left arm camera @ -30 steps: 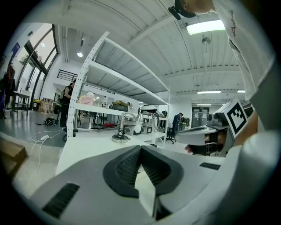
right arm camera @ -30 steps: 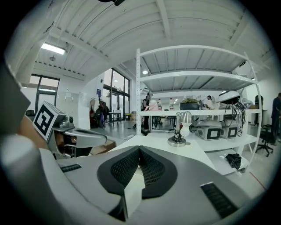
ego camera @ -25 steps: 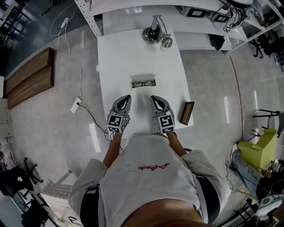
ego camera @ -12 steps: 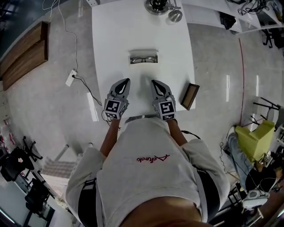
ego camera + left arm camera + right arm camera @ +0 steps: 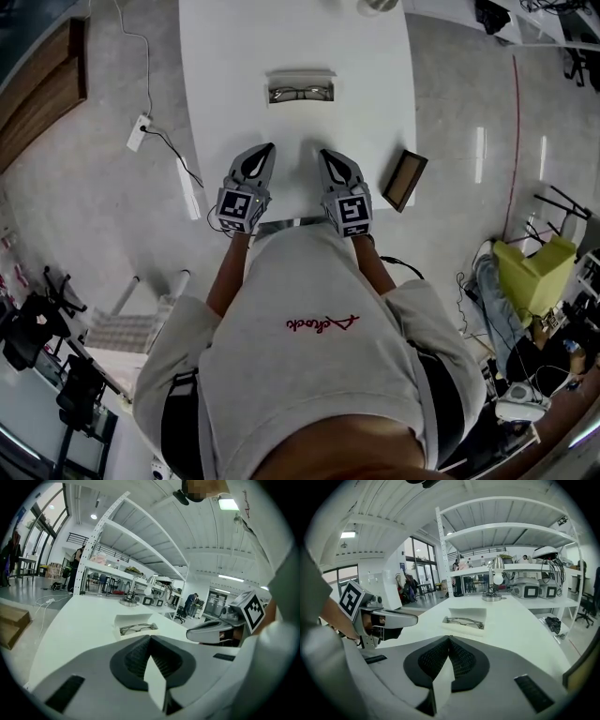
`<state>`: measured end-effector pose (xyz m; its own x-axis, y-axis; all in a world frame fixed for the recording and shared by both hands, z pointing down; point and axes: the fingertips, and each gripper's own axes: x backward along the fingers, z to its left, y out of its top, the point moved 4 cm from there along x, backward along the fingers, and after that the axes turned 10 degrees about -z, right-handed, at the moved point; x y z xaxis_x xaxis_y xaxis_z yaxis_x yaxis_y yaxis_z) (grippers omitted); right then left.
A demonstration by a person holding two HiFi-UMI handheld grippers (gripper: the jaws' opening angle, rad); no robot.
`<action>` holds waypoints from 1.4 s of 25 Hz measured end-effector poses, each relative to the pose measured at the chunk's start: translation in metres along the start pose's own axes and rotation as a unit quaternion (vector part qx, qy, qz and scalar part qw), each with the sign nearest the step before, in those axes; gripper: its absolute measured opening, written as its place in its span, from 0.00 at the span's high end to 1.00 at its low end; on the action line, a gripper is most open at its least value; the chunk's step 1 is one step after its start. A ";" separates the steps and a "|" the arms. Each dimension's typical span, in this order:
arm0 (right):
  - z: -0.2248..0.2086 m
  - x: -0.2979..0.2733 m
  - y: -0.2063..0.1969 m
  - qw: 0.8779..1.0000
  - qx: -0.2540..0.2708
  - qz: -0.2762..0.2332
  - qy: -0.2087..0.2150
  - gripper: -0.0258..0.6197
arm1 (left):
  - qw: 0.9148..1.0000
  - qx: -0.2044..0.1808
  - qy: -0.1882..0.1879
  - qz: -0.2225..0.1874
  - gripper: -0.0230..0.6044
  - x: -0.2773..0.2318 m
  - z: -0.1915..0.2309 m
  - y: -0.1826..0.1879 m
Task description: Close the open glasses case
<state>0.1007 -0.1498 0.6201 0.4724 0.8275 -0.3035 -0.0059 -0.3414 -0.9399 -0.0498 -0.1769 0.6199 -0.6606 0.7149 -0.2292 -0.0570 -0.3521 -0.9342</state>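
An open white glasses case [image 5: 300, 88] lies mid-table with a pair of glasses inside; its lid stands up at the far side. It also shows as the case [image 5: 136, 626] ahead in the left gripper view and as the case [image 5: 465, 619] in the right gripper view. My left gripper [image 5: 266, 150] is shut and empty over the near part of the table, well short of the case. My right gripper [image 5: 326, 155] is beside it, also shut and empty. In their own views the left gripper [image 5: 150, 637] and right gripper [image 5: 449, 639] have jaw tips touching.
The white table [image 5: 225, 84] runs away from me. A small brown framed board [image 5: 405, 179] lies at the table's right edge. A power strip and cable [image 5: 139, 131] lie on the floor to the left. A desk lamp [image 5: 493, 587] stands at the table's far end.
Both grippers have come down a little toward the table, side by side. The head view has tipped, so the case sits higher in the picture. Both stay shut.
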 end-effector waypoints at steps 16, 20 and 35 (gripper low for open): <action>-0.025 -0.069 0.032 0.999 0.023 -0.035 0.013 0.92 | 1.000 0.015 0.013 -0.004 0.93 0.008 -0.005 -0.002; -0.034 -0.088 0.036 0.999 0.033 -0.040 0.011 0.92 | 1.000 0.017 0.020 -0.006 0.93 0.012 -0.003 -0.003; -0.024 -0.140 0.035 0.873 0.478 0.036 0.094 0.92 | 0.999 0.023 0.032 -0.013 0.93 0.020 0.002 -0.003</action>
<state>0.0553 -0.2883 0.6332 0.5755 0.7010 -0.4212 -0.7317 0.2113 -0.6481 -0.0649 -0.1626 0.6187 -0.6088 0.7613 -0.2229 -0.1100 -0.3593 -0.9267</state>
